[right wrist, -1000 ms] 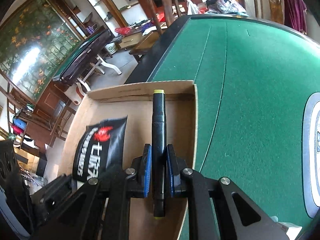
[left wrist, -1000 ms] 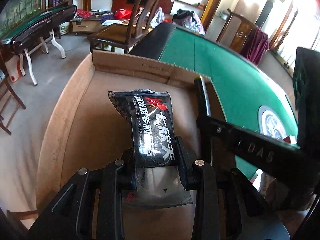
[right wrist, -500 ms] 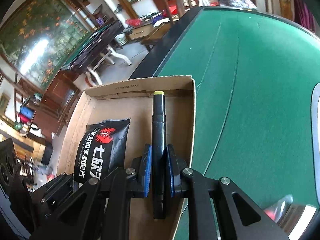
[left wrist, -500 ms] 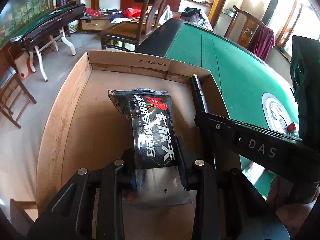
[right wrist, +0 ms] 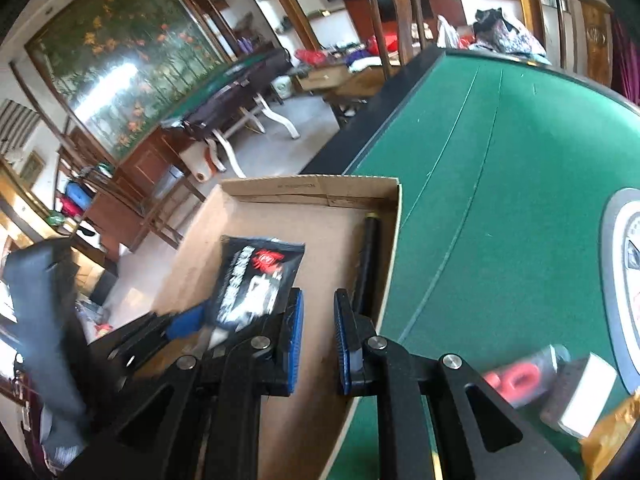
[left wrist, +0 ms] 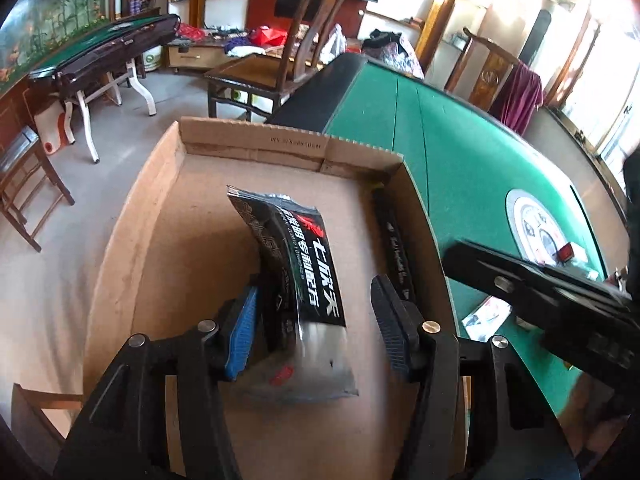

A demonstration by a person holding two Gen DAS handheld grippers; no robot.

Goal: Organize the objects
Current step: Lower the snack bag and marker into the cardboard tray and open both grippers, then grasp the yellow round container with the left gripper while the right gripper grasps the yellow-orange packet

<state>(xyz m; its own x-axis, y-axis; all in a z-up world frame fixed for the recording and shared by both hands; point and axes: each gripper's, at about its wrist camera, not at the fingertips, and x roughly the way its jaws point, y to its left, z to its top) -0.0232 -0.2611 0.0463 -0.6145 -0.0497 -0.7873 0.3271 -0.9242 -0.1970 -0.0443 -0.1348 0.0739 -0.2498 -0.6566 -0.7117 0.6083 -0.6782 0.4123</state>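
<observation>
1. Our left gripper (left wrist: pixel 316 292) stands wide; its jaws have just been opening, and the black packet (left wrist: pixel 308 272) lies loose between them, no longer pinched
2. The packet rests mid-floor of the cardboard box (left wrist: pixel 136 232), which sits at the edge of the green tabletop (left wrist: pixel 460 168)
3. Our right gripper (right wrist: pixel 319 304) is all but closed, with only a narrow slit between the pads and nothing in it
4. The black marker (left wrist: pixel 394 240) lies along the box's right wall
5. We judge the packet light, limp and slick, so its flat clear sealed end is the best hold; the marker is stiff and would roll
6. The packet bears white Chinese characters and a red emblem; the box's far wall print starts "WY", and the rest is blurred
</observation>
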